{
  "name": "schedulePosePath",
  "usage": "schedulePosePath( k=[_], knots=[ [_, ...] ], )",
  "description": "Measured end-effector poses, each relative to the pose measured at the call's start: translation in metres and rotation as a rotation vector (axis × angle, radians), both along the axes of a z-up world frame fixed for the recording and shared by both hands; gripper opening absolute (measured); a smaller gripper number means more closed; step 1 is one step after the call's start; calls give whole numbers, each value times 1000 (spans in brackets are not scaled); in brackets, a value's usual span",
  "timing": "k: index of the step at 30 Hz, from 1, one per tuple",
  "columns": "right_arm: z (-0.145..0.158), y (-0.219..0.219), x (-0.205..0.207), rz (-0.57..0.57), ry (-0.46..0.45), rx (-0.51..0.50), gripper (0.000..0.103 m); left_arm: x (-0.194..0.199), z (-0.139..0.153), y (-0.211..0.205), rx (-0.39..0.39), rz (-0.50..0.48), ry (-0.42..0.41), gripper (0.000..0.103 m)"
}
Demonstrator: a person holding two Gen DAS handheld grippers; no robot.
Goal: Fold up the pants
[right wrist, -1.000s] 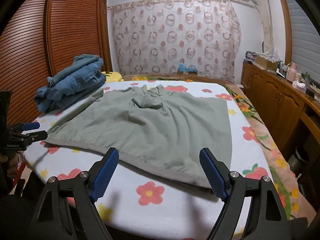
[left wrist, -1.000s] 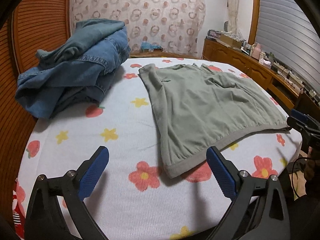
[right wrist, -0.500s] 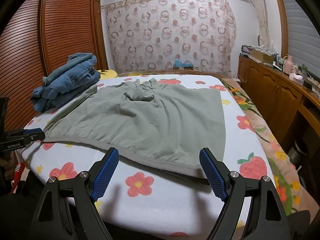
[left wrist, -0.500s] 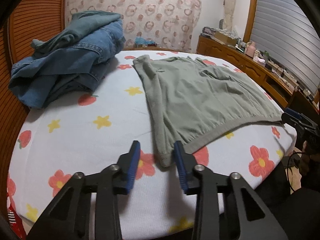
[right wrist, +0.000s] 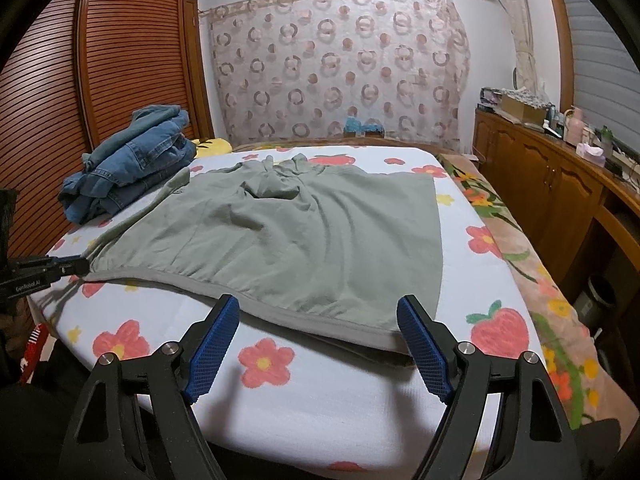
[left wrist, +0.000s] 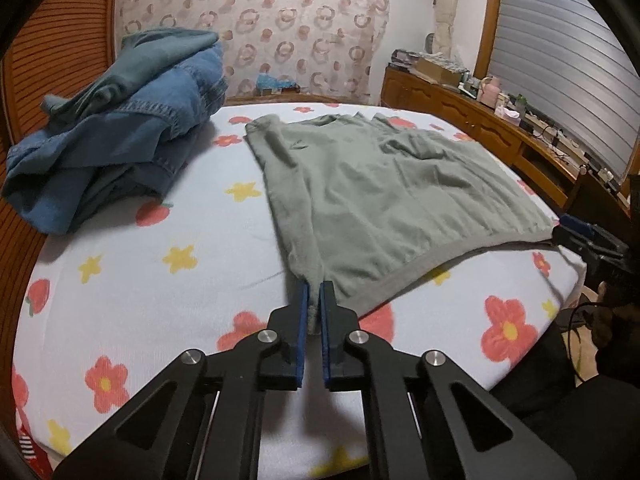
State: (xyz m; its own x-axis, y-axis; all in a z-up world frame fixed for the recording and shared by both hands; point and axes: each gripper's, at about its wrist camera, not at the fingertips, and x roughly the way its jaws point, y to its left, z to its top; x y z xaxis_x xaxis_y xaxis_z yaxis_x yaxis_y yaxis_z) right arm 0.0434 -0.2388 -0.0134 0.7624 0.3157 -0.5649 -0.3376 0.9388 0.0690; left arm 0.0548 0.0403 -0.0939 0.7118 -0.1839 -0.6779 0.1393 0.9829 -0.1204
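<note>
Green pants (right wrist: pixel 288 240) lie flat on the bed (right wrist: pixel 340 392), beside the denim pile (left wrist: pixel 120 136). Left gripper (left wrist: pixel 314 300), jaws nearly closed, pinches the near waistband corner. Right gripper (right wrist: pixel 320 320) gapes wide at the opposite corner, apparently holding nothing. Fabric looks light, limp; grip both waistband corners.

One green pants (left wrist: pixel 384 196), one denim pile (left wrist: pixel 116 140), two grippers (left wrist: pixel 314 292) (right wrist: pixel 320 312)
</note>
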Motion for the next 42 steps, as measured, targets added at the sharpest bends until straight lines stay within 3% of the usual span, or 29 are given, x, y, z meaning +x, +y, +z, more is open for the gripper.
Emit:
schedulePosePath(
  k=[22, 30, 36, 39, 42],
  knots=[
    [4, -7, 3, -1, -2, 20, 80, 51, 61, -89, 35, -257, -81, 5],
    [6, -12, 4, -9, -2, 25, 78, 61, 80, -117, 26, -314, -91, 5],
    [6, -11, 5, -1, 1, 27, 78, 59, 80, -119, 56, -294, -90, 6],
    [8, -7, 6, 10, 0, 24, 77, 60, 78, -110, 59, -272, -81, 17],
    [10, -3, 9, 24, -1, 27, 76, 57, 74, -99, 64, -246, -84, 42]
  ],
)
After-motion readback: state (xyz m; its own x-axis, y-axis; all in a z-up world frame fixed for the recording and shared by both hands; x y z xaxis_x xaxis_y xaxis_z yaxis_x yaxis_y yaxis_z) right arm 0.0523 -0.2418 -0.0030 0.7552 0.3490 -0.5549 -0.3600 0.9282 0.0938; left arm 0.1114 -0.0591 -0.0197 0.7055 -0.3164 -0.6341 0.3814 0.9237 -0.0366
